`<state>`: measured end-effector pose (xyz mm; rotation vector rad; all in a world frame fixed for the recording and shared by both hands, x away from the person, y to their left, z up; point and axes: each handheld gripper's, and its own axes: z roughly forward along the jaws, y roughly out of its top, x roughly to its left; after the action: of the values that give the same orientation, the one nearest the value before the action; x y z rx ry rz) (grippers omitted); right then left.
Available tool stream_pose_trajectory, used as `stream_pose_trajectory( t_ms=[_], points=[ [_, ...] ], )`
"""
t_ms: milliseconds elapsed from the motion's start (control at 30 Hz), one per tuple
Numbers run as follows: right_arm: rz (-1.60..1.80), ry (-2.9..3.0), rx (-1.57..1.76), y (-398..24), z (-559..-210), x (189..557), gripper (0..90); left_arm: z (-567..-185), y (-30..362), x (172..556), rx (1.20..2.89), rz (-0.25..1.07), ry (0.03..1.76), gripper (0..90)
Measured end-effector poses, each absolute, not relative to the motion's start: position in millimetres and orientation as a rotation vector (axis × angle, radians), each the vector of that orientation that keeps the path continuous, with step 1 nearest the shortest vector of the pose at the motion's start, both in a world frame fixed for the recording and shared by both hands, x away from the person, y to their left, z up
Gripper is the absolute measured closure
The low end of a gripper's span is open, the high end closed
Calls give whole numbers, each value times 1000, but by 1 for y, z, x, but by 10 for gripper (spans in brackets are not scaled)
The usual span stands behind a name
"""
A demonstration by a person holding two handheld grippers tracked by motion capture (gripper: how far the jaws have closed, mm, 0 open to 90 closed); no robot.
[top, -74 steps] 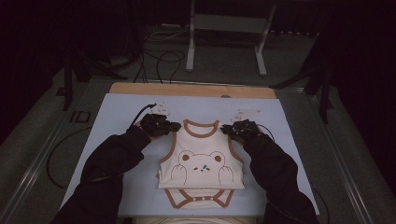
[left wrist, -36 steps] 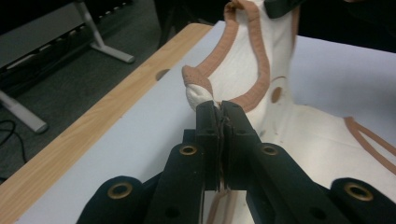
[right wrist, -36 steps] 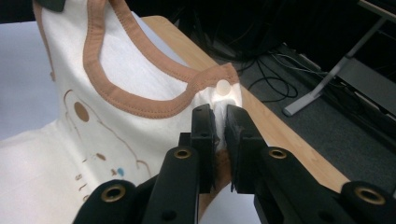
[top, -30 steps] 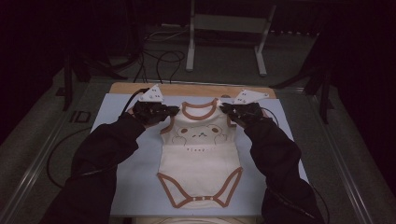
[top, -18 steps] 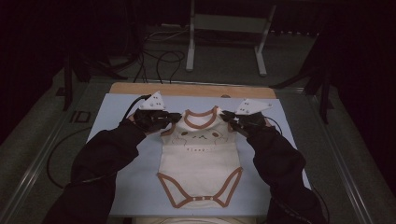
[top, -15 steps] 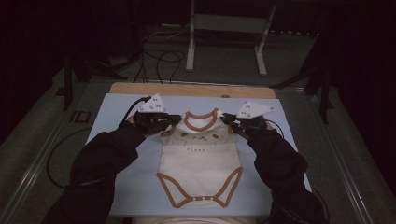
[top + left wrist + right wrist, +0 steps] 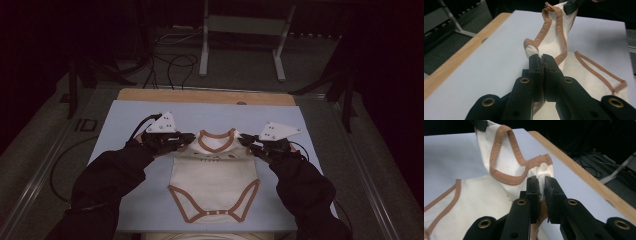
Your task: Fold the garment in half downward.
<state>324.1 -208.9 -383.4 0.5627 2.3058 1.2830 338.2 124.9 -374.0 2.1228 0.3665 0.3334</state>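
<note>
A cream baby bodysuit (image 7: 215, 175) with brown trim is stretched out on the pale blue table top (image 7: 125, 120), its neck end lifted and its leg end lying flat near the front edge. My left gripper (image 7: 186, 138) is shut on the bodysuit's left shoulder (image 7: 534, 50), and my right gripper (image 7: 246, 141) is shut on the right shoulder (image 7: 541, 171), where a white snap shows. In the left gripper view the jaws (image 7: 541, 60) pinch the cloth tightly. In the right gripper view the jaws (image 7: 541, 182) hold a fold of cloth between them.
A wooden strip (image 7: 205, 96) runs along the table's far edge. Beyond it stand a metal frame (image 7: 245, 30) and cables (image 7: 170, 60) on the floor. A metal rail (image 7: 45, 170) borders the table's left side. Bare blue surface lies left and right of the bodysuit.
Both grippers have drawn the bodysuit's shoulders back toward the front of the table and slightly down. The garment's lower part rests flatter on the table.
</note>
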Motion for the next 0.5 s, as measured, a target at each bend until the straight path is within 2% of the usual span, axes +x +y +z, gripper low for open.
stream_pose_trajectory(
  t_ms=[500],
  points=[
    [1307,2381,554,-211,-405,297,823,-393,121,312,2155,284,336,875]
  ],
)
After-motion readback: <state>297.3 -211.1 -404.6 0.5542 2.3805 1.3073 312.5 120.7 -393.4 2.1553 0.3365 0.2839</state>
